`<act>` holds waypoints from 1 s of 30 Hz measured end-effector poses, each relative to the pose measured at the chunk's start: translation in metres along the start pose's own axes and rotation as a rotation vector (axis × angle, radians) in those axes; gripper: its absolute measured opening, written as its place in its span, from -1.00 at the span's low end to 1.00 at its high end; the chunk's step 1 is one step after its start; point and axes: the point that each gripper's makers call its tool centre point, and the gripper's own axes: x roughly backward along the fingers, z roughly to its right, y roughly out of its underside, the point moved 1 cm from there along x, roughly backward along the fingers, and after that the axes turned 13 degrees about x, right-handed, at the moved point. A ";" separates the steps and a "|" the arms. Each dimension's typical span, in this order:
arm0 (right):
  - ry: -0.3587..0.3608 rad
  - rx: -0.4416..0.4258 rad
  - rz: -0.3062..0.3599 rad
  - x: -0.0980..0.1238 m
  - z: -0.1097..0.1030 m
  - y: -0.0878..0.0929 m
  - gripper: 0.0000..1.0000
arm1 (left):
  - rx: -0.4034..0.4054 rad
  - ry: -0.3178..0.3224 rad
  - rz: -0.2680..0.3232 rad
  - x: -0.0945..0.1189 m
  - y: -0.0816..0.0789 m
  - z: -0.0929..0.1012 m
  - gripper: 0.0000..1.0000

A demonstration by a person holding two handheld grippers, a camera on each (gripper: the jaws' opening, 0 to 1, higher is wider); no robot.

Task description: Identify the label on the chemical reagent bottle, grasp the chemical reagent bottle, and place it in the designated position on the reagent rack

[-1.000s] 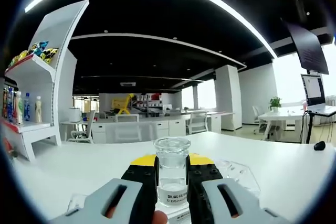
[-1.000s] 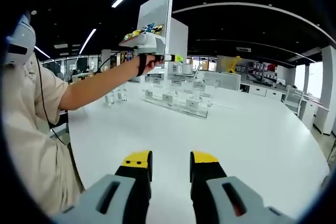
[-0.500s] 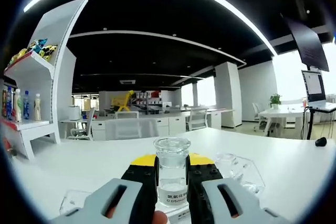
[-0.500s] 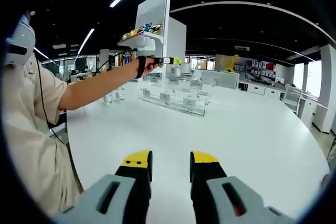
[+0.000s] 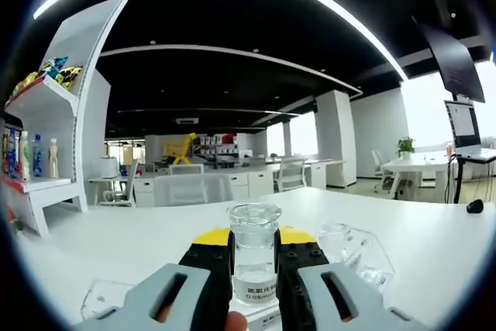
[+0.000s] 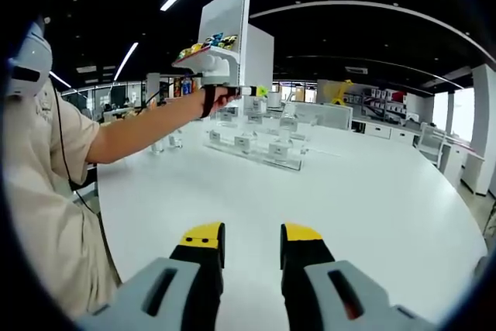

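- The broad white round-edged surface (image 6: pixel 372 191) fills the lower half of the right gripper view and runs across the lower half of the left gripper view.
- A person's outstretched arm in a beige short sleeve (image 6: pixel 132 133) crosses the left side of the right gripper view, reaching toward the upper middle.
- A tall white display shelf (image 5: pixel 66 114) stands at the left edge of the left gripper view, with bright snack packets on its upper level and drink bottles below; it also rises at the top centre of the right gripper view.
- The clear acrylic tiered reagent rack (image 6: pixel 260 145) sits on the surface in the middle of the right gripper view, carrying several small bottles with labels in front.
- The right tongs (image 6: pixel 252 242), black with yellow tips, rise from the bottom centre of the right gripper view, jaws apart, with nothing between them.
- The left tongs (image 5: pixel 254 247) rise from the bottom centre of the left gripper view, clamped on the bottle; in the right gripper view they are at the end of the arm, above the rack.
- The small clear glass reagent bottle with a white printed label (image 5: pixel 254 257) stands upright between the left jaws, bottom centre of that view; its wide stopper shows above the yellow tips.
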 end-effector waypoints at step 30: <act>0.015 -0.009 0.003 0.003 0.004 0.002 -0.44 | -0.011 -0.006 -0.071 0.005 0.027 -0.001 -0.59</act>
